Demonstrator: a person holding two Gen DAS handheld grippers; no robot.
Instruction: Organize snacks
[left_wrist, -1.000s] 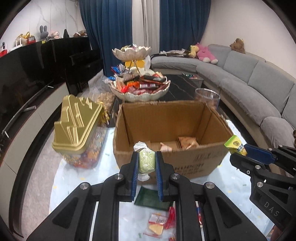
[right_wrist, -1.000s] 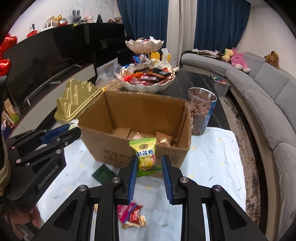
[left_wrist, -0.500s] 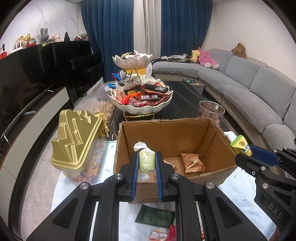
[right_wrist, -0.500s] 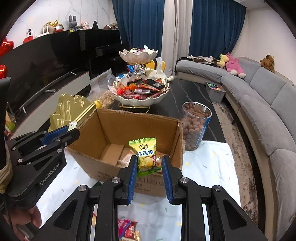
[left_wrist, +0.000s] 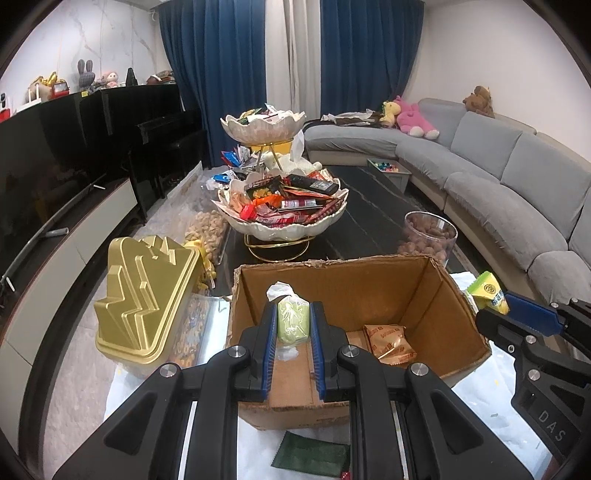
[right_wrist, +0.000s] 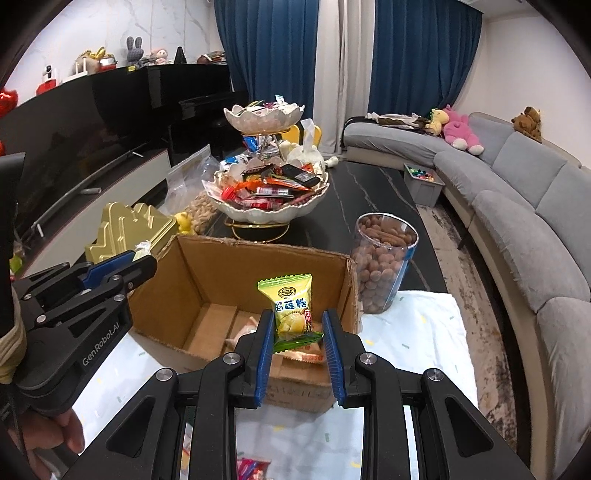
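Note:
An open cardboard box (left_wrist: 351, 291) stands on a white cloth, with an orange-brown snack packet (left_wrist: 388, 341) on its floor. My left gripper (left_wrist: 293, 310) is shut on a pale green wrapped candy (left_wrist: 293, 323) and hangs over the box's near-left part. My right gripper (right_wrist: 298, 318) is shut on the lower crimp of a yellow-green candy packet (right_wrist: 290, 302), over the near side of the box (right_wrist: 221, 273). Each gripper also shows in the other's view: the right gripper (left_wrist: 517, 317) at the box's right wall, the left gripper (right_wrist: 122, 266) at its left wall.
A container with a gold stepped lid (left_wrist: 144, 295) stands left of the box. Behind are a two-tier snack bowl (left_wrist: 280, 206) and a glass jar of nuts (right_wrist: 382, 258). A dark green packet (left_wrist: 312, 452) and red wrappers (right_wrist: 251, 467) lie on the cloth in front. A grey sofa runs along the right.
Both grippers have moved forward and slightly up, from in front of the box to over its near edge. Each keeps hold of its candy.

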